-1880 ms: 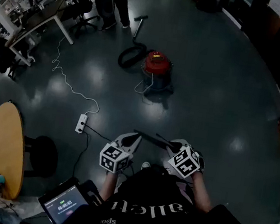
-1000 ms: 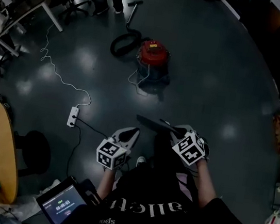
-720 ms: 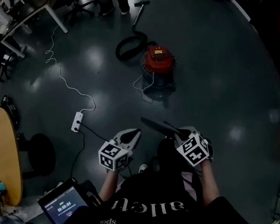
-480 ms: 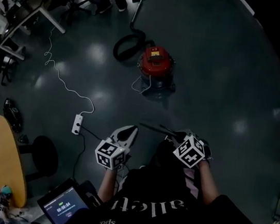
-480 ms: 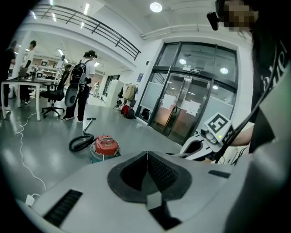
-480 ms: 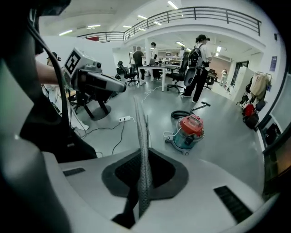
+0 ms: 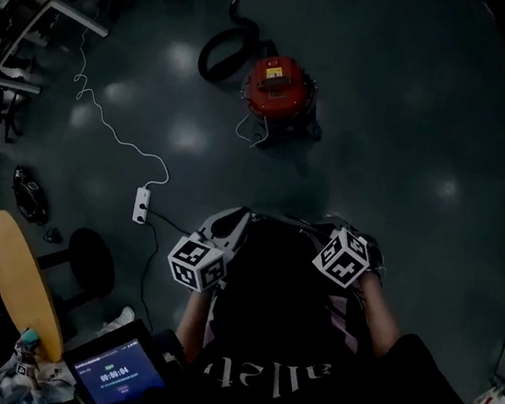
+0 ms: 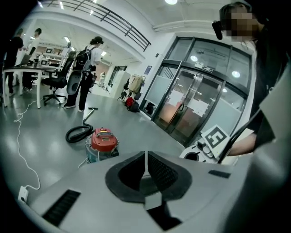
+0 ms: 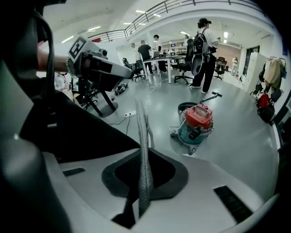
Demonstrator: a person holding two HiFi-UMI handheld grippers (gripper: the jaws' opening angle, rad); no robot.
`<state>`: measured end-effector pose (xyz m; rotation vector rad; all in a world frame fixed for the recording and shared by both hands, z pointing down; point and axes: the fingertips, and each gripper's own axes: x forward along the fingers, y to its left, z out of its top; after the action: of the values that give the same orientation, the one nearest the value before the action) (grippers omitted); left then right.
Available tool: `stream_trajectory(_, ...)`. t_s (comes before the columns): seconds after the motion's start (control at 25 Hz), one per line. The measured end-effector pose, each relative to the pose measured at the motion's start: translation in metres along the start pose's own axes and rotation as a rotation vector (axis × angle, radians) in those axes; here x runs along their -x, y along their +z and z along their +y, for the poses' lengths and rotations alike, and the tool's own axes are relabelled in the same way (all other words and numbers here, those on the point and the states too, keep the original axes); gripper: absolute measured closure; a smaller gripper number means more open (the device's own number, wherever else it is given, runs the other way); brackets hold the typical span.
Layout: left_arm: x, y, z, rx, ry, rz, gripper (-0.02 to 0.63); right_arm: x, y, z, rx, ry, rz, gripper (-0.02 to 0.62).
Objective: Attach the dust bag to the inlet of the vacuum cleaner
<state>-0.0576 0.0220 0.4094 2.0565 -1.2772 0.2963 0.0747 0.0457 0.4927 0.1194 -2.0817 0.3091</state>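
Note:
The red-topped vacuum cleaner point(image 7: 277, 87) stands on the dark floor ahead, its black hose point(image 7: 220, 50) coiled at its left. It also shows as the vacuum point(image 8: 102, 142) in the left gripper view and the vacuum point(image 9: 196, 120) in the right gripper view. A dark dust bag point(image 7: 272, 260) hangs stretched between my two grippers, well short of the vacuum. My left gripper point(image 7: 236, 215) is shut on one thin edge of the bag point(image 8: 145, 157). My right gripper point(image 7: 317, 223) is shut on a grey mesh edge point(image 9: 143, 150), with the bag's dark body point(image 9: 77, 132) to its left.
A white power strip point(image 7: 142, 205) with a trailing white cable lies left of the grippers. A round wooden table point(image 7: 20, 279), a black stool point(image 7: 93, 262) and a tablet point(image 7: 119, 374) are at the lower left. People point(image 8: 86, 73) stand by desks beyond the vacuum; glass doors point(image 8: 195, 109) are to the right.
Both grippers have travelled forward and down with the bag held between them. The bag, a thin dark edge before, now shows as a broad dark sheet.

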Motion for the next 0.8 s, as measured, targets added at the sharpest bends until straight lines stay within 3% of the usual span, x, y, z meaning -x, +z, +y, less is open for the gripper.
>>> stream_trajectory(0.12,-0.013,0.002,-0.005,-0.036,-0.027,0.040,0.600,-0.002,-0.004,-0.002,-0.037,-0.023,0.006,0.555)
stream_trajectory(0.32,-0.042,0.017,0.003,-0.129,-0.072,0.096,0.600,0.000,-0.006,-0.020,-0.199,-0.135,0.007,0.555)
stream_trajectory(0.68,-0.170,0.082,0.125,-0.239,-0.142,0.211,0.596,-0.069,0.018,-0.102,-0.240,-0.124,0.068,0.555)
stream_trajectory(0.8,-0.214,0.089,0.169,-0.248,-0.149,0.252,0.528,-0.102,0.020,-0.132,-0.258,-0.104,0.084,0.555)
